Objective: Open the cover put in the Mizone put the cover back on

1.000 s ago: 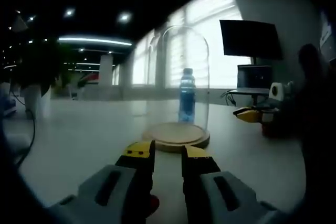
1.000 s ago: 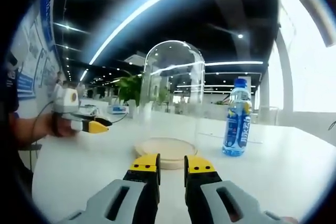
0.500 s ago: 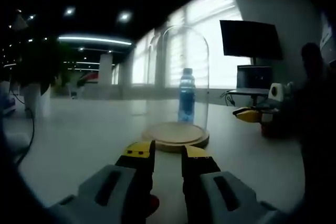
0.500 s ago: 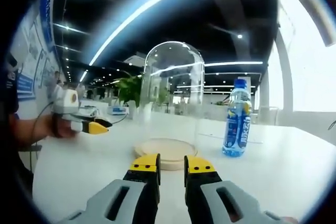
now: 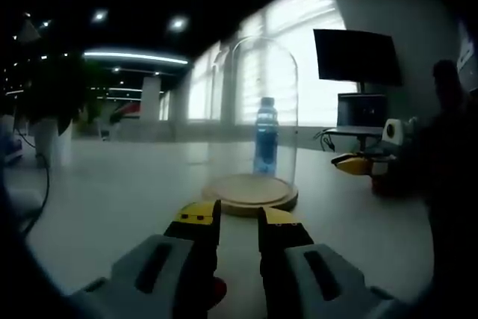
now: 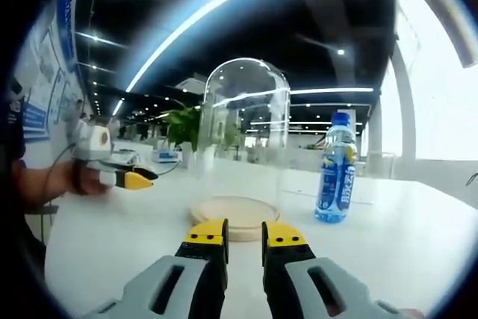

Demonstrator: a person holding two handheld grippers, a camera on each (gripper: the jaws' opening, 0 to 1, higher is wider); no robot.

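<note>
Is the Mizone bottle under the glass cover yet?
No. In the right gripper view the Mizone bottle stands upright on the table, beside the glass cover, which sits on its wooden base.

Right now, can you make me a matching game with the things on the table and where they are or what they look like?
Things:
1. glass cover
2. Mizone bottle
3. wooden base
4. left claw

Descriptions:
A. blue, standing on the table beside the cover
B. yellow-tipped, held in a hand off to the side
C. clear dome, sitting on its base
D. round, flat and pale, under the dome

Pairs: 1-C, 2-A, 3-D, 4-B
</note>
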